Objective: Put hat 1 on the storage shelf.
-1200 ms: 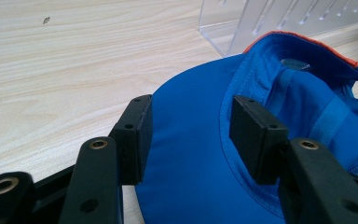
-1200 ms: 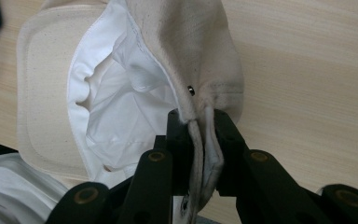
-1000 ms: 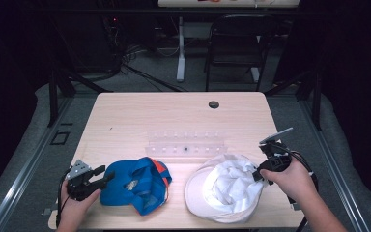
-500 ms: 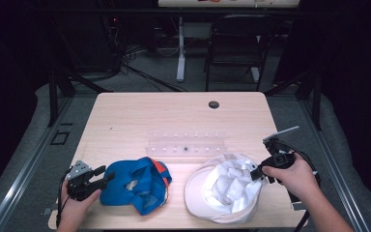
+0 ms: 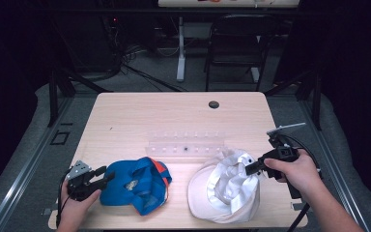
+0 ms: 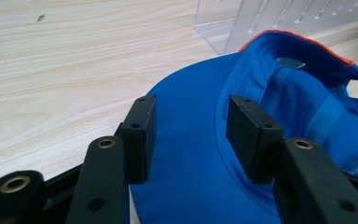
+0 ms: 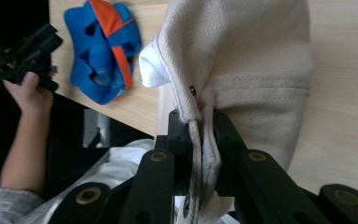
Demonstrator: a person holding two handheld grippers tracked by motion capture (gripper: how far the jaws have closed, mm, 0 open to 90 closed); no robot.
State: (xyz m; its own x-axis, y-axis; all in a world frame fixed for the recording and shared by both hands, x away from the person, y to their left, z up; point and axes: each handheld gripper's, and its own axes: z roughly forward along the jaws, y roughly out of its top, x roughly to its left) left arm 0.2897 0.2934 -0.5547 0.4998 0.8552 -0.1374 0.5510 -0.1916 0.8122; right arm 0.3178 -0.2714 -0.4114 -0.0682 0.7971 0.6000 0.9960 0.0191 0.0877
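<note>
Your right claw point(image 5: 251, 167) clamps the white cap's point(image 5: 224, 191) edge on the surface point(image 5: 174, 116). Your left claw point(image 5: 107, 176), jaws just closing, straddles the blue cap's point(image 5: 135, 186) brim, pads not pressing.

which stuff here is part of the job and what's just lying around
In the job:
- white cap, its edge pinched in the right tool
- blue cap, its brim between the left tool jaws, which have just been closing but are not yet pressing on it

Lying about:
- clear plastic rack
- black chair behind the table
</note>
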